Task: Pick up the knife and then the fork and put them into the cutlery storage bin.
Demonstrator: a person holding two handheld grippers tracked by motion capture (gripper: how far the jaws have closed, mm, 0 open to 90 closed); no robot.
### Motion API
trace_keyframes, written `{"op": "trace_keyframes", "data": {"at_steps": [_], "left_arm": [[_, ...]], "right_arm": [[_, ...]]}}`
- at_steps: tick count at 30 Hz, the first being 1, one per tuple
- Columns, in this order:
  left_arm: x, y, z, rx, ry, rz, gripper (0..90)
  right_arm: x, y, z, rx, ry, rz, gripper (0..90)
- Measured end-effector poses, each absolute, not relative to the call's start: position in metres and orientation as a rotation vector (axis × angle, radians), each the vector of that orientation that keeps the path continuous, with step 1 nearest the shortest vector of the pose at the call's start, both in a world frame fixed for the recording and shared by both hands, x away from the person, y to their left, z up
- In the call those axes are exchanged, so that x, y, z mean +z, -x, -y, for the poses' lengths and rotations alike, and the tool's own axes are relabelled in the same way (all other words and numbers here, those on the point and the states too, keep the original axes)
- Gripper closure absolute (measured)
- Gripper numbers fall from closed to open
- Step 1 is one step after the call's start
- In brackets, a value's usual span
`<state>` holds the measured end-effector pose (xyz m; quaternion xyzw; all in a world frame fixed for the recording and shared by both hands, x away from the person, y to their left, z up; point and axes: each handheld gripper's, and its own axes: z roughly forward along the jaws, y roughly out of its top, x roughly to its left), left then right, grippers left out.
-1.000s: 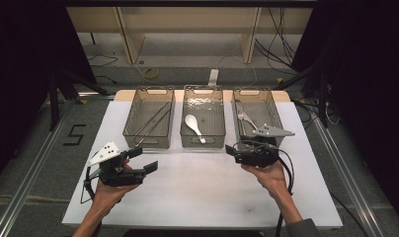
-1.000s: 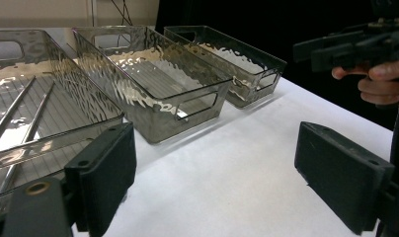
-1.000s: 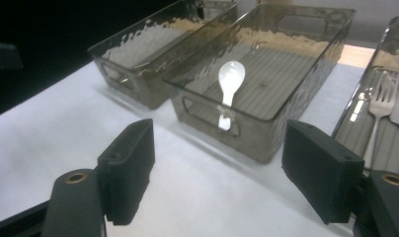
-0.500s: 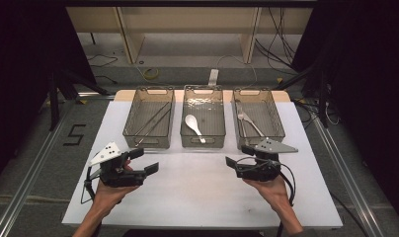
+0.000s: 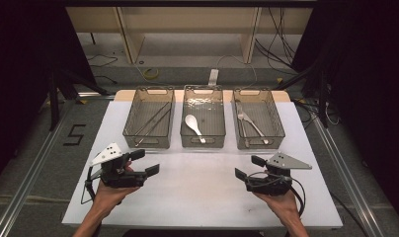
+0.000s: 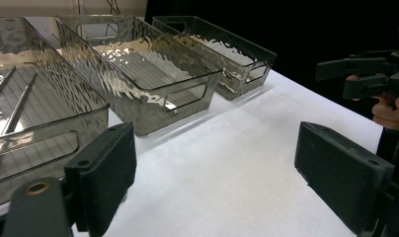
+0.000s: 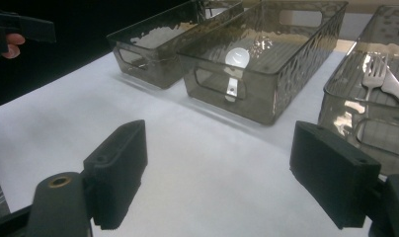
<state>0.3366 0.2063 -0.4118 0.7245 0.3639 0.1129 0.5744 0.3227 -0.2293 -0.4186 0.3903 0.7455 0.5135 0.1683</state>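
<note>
We see bare white table [image 5: 202, 192] between the two grippers, open up to the near edge. The left gripper [image 5: 147, 163] hangs just over the near left part, jaws wide apart with nothing between them, hand under it from the near side. The right gripper [image 5: 249, 167] sits near right, its jaws having just been opening, now wide and empty. Farther off stand three bins: chopsticks [image 5: 153, 122] left, white spoon [image 5: 192, 124] middle, fork [image 5: 248, 121] right.
</note>
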Motion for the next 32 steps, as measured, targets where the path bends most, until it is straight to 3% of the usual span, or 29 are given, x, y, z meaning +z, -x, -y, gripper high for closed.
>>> {"op": "trace_keyframes", "data": {"at_steps": [32], "left_arm": [[-0.4131,-0.3365,-0.2045,0.246,-1.714,-0.843,15.4]], "right_arm": [[-0.4271,-0.3133,0.2382,1.416,-1.158,-2.082,18.5]]}}
